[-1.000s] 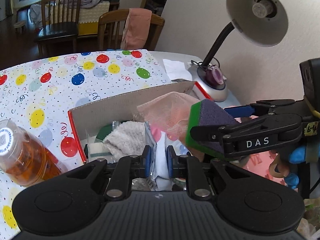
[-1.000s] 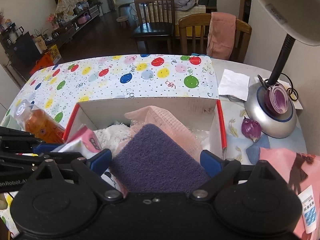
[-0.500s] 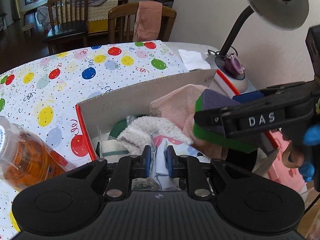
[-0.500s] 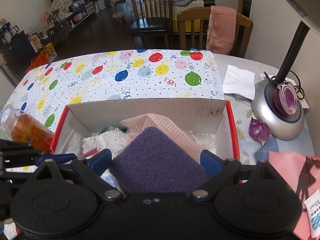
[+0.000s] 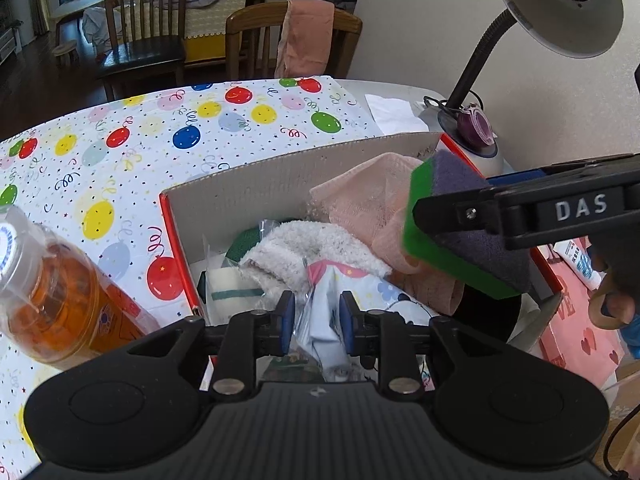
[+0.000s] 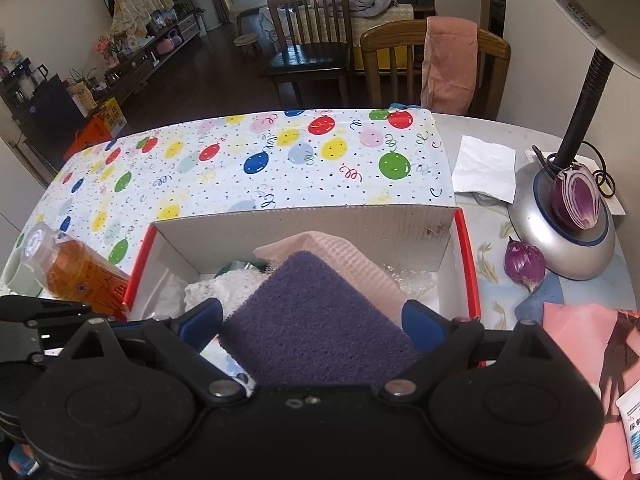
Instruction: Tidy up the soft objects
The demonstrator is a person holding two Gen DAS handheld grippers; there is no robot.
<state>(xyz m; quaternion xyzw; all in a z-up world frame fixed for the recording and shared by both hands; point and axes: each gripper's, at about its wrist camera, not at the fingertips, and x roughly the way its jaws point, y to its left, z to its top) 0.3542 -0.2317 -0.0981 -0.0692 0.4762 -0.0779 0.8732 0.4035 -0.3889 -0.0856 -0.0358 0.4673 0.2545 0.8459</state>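
A red-edged cardboard box stands on the table and holds a pink cloth, a white fluffy towel and other soft items. My right gripper is shut on a purple and green sponge and holds it over the box's near right part. My left gripper is shut on a light blue printed cloth in a plastic bag at the box's near edge.
A bottle of orange liquid lies left of the box on the balloon tablecloth. A desk lamp with a cut onion on its base stands right. A pink bag lies near right.
Both grippers have drawn back and risen a little, so more of the box shows. The sponge and the bagged cloth stay held.
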